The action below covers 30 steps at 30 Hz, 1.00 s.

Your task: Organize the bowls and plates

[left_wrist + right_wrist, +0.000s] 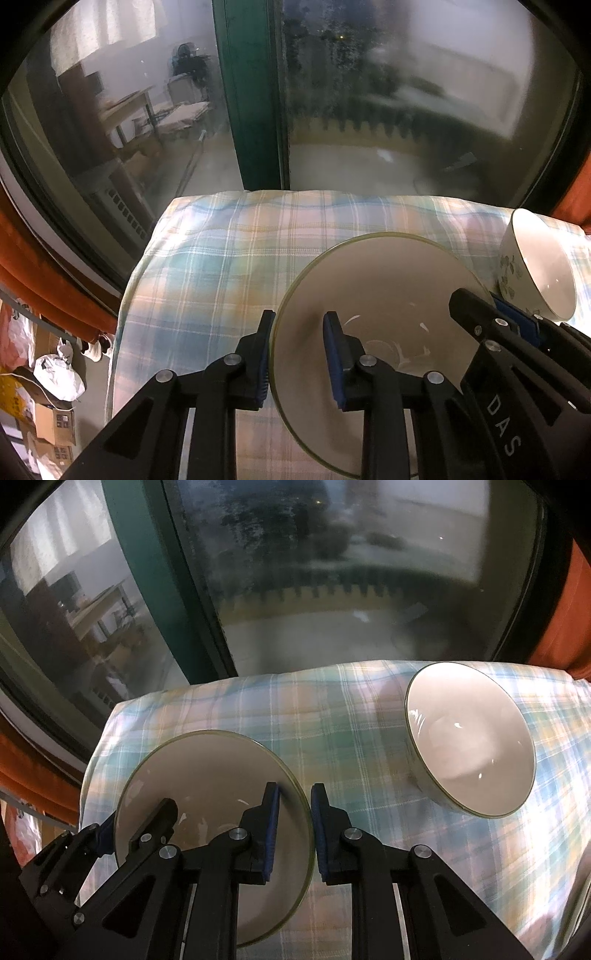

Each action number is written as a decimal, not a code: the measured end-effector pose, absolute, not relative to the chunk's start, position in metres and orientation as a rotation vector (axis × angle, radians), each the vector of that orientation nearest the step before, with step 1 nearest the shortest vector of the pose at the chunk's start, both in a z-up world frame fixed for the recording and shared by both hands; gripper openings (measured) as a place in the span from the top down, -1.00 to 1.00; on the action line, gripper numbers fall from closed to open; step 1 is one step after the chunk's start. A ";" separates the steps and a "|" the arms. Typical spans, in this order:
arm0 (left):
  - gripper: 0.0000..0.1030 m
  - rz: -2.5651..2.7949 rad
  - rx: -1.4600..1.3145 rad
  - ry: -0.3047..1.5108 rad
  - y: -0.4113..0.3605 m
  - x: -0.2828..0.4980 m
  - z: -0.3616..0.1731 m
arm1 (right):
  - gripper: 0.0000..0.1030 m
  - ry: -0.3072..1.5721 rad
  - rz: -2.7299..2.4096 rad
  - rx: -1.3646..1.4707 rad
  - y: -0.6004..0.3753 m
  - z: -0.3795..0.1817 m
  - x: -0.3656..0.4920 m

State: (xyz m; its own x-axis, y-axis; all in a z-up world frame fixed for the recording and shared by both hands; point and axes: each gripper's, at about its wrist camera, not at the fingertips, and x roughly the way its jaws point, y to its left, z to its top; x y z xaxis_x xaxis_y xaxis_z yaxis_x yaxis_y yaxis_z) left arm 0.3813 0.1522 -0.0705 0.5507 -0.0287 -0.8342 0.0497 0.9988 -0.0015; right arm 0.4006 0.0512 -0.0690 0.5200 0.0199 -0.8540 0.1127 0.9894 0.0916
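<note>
Open checked cloth (pixel 207 266) is left free to the left of the plate (pixel 373 280) and behind it, up to the table's far edge. That edge is closed off by a window (pixel 369 110) with a green frame post (pixel 251 96) — no passage beyond it. To the right, a bowl (pixel 469 738) is found standing apart from the plate, with a strip of bare cloth between them — orange curtain (pixel 569 627) hems the far right corner.

A lived-in home: a plaid cloth (pixel 229 258) covers the counter beside a large green-framed window (pixel 251 92) with orange curtains (pixel 569 602). Cardboard boxes (pixel 51 421) and bags clutter the floor.
</note>
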 end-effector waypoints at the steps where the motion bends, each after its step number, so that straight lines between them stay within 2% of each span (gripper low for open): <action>1: 0.53 -0.047 0.023 0.983 0.152 0.379 -0.069 | 0.59 1.023 -0.055 0.140 0.051 -0.068 0.399; 14: 0.53 -0.065 0.018 0.971 0.148 0.345 -0.054 | 0.59 1.013 -0.061 0.123 0.048 -0.050 0.363; 30: 0.53 -0.067 0.044 0.886 0.129 0.274 -0.006 | 0.59 0.929 -0.059 0.150 0.026 0.000 0.287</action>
